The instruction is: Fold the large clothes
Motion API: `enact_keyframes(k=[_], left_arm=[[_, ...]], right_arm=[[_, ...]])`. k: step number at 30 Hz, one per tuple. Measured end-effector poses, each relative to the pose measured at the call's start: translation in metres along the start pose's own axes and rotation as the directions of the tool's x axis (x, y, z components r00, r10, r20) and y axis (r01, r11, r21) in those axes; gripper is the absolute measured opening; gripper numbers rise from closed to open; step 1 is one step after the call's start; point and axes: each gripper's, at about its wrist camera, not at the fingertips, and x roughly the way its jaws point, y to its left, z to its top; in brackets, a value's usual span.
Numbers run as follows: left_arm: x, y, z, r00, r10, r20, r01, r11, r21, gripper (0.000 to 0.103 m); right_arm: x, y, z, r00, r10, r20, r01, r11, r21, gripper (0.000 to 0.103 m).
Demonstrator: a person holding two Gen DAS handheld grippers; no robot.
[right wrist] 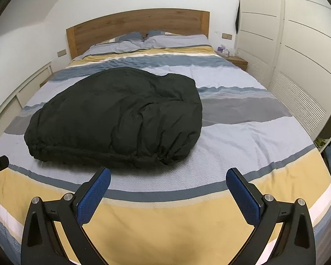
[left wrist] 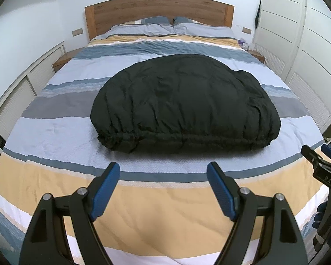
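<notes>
A large black puffy garment (left wrist: 185, 103) lies in a folded, rounded bundle in the middle of the striped bed (left wrist: 55, 130); its gathered hem faces me. It also shows in the right wrist view (right wrist: 119, 114). My left gripper (left wrist: 163, 172) is open and empty, above the bed's near part, short of the hem. My right gripper (right wrist: 168, 177) is open and empty, near the garment's right front corner. The right gripper also shows at the right edge of the left wrist view (left wrist: 317, 154).
The bed (right wrist: 242, 132) has a wooden headboard (left wrist: 158, 11) and two pillows (left wrist: 172, 27). White wardrobes (right wrist: 298, 55) stand along the right, low white cabinets (left wrist: 15, 97) along the left. Bedside tables (right wrist: 237, 61) sit by the headboard.
</notes>
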Motion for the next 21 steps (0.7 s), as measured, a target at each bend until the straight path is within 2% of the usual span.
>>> enact_keyframes(k=[7, 21], left_arm=[[0.0030, -0.0027, -0.0020, 1.000, -0.029, -0.001, 0.029, 1.000, 0.009, 0.080], [0.0091, 0.0062, -0.0072, 0.999, -0.043, -0.007, 0.043, 0.999, -0.016, 0.081]], right_arm=[[0.0021, -0.0039, -0.0029, 1.000, -0.012, -0.017, 0.012, 1.000, 0.014, 0.102], [0.0061, -0.0031, -0.0042, 0.999, -0.019, -0.027, 0.019, 1.000, 0.009, 0.102]])
